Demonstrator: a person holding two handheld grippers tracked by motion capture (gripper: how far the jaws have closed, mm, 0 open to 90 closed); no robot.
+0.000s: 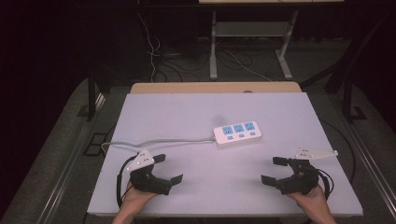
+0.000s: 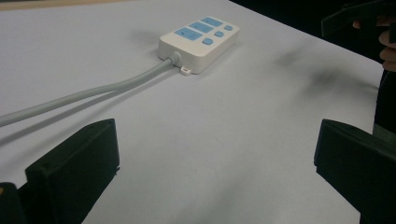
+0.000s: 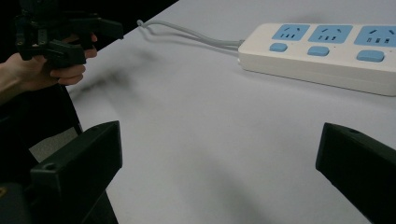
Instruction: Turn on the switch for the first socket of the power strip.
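A white power strip (image 1: 237,134) with blue sockets is lying near the middle of the white table (image 1: 187,112), its grey cord (image 1: 154,143) trailing leftward. The left hand-held gripper (image 1: 169,168) and right hand-held gripper (image 1: 273,170) are hovering near the front edge, well apart, both with jaws spread wide and holding nothing.

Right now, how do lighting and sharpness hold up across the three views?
High view: table evenly lit, surroundings dark, purplish cast. Left gripper view: power strip fairly sharp, soft smudgy shadows at right. Right gripper view: power strip crisp, the near claw soft.
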